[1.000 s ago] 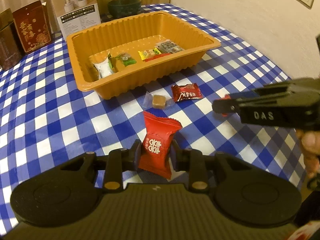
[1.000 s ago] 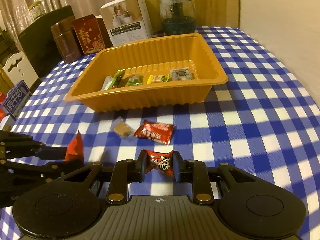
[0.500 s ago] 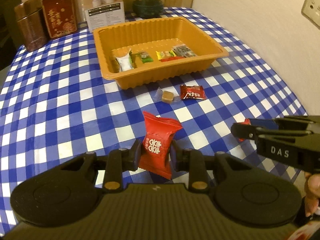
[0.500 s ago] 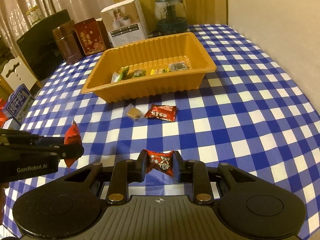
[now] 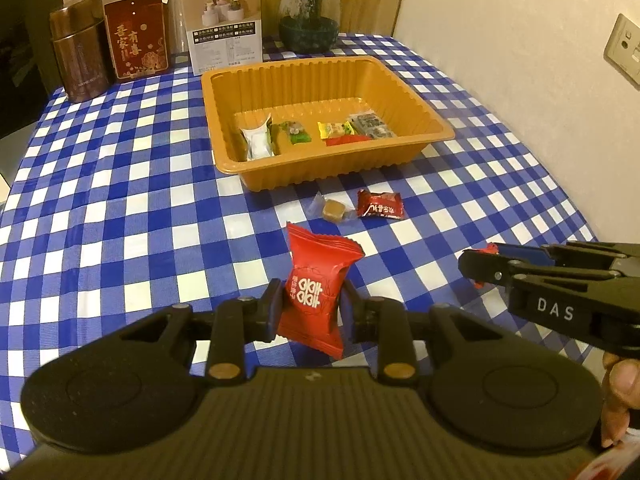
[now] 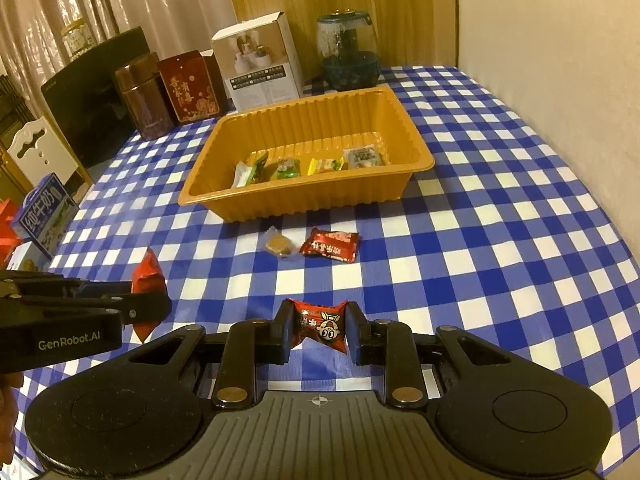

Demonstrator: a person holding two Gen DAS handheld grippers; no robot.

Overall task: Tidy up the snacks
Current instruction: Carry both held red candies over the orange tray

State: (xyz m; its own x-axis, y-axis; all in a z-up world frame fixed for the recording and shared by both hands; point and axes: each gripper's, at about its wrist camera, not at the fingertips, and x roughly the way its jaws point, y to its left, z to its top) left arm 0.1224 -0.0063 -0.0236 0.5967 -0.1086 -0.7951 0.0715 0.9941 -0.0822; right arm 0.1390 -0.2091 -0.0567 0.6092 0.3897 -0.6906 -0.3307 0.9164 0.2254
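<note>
Both grippers had a candy each, held up over the blue-and-white checked tablecloth [image 5: 120, 200]. In the left wrist view, the left gripper [image 5: 310, 306] sat low in the centre of the frame with its jaws clamped on a tall red candy packet with white lettering [image 5: 316, 288], standing upright between the pads. The right gripper [image 6: 316, 330] was low centre in its own view too, jaws pinched on a smaller red candy with a cartoon pig on the wrapper [image 6: 322, 326]. The orange plastic tray [image 5: 436, 128] was in the upper middle of both frames, with a row of snacks along its near wall: a white packet [image 5: 258, 142], a green one [image 5: 296, 134], a yellow one [image 5: 332, 128] and a grey printed one [image 5: 370, 124]. Two pieces were lying on the cloth just in front of the tray, close together: a clear-wrapped caramel [image 5: 334, 209] and a dark red wrapped candy [image 5: 380, 206]. A white box [image 5: 224, 20], a red box [image 5: 136, 36] and a brown tin [image 5: 80, 60] stood along the far edge, upper left.
</note>
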